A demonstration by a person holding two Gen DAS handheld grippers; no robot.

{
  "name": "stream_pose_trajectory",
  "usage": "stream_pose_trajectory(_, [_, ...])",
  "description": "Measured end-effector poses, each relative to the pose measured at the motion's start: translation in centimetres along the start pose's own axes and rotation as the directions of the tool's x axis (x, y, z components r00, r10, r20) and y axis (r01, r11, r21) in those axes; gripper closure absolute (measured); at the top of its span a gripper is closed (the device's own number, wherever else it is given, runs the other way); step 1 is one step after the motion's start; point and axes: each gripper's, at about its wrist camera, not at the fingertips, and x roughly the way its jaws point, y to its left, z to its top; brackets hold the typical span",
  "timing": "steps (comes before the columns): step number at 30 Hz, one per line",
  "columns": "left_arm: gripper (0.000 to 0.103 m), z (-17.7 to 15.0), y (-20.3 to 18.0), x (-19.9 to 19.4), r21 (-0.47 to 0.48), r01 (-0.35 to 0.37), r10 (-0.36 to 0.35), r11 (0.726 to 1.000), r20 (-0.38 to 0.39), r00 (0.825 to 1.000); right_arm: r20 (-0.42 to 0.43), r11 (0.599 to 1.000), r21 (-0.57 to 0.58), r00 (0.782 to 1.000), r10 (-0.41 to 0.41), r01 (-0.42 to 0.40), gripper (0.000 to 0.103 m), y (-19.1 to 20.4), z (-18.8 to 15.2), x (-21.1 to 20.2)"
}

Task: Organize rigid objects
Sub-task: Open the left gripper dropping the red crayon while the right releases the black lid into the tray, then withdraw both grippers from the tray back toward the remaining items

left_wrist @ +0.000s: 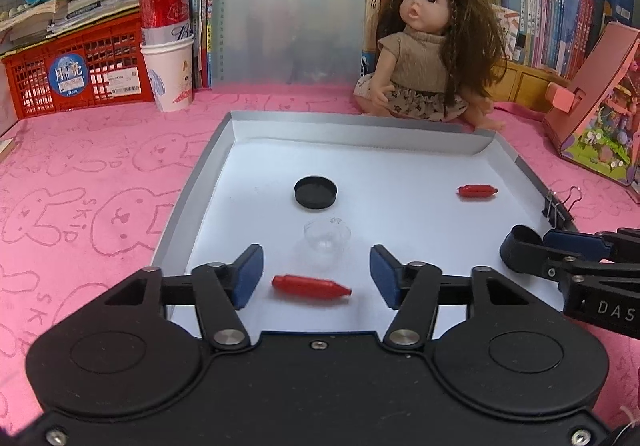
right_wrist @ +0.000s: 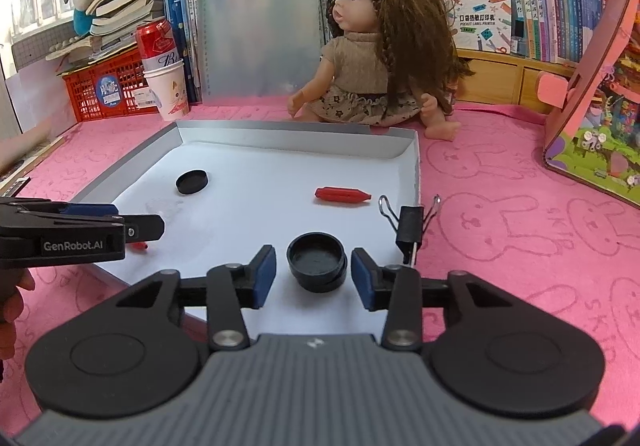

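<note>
A shallow white tray lies on the pink cloth. In the left wrist view my left gripper is open over its near end, with a red capsule-shaped piece lying between the fingers and a clear small cup just beyond. A black lid and a second red piece lie farther in. In the right wrist view my right gripper is open around a black round container, not touching it. The left gripper shows at left.
A black binder clip is clamped on the tray's right rim. A doll sits behind the tray. A white cup with a red can, a red crate, books and a pink toy house ring the cloth.
</note>
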Motion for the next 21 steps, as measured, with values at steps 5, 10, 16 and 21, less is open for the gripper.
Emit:
stream_pose_trajectory(5, [0.036,0.0,-0.2,-1.3,0.011,0.01,-0.01,1.0,0.02,1.0,0.017,1.0,-0.006,1.0,0.0,0.0,0.039,0.2,0.0,-0.9])
stream_pose_trajectory(10, [0.031,-0.4,-0.1,-3.2,0.014,0.025,-0.025,1.0,0.042,0.999,0.035,1.0,-0.014,0.999,0.004,-0.004,0.037,0.4,-0.2,-2.4])
stream_pose_trajectory(16, [0.03,-1.4,0.0,-5.4,0.002,0.05,-0.05,0.999,0.053,0.997,0.042,0.999,-0.032,0.999,0.012,-0.01,0.036,0.8,-0.9,-4.1])
stream_pose_trajectory(21, [0.029,-2.5,0.1,-6.9,0.006,0.06,-0.06,0.998,0.055,0.997,0.038,0.999,-0.049,0.999,0.024,-0.022,0.035,1.4,-1.8,-5.4])
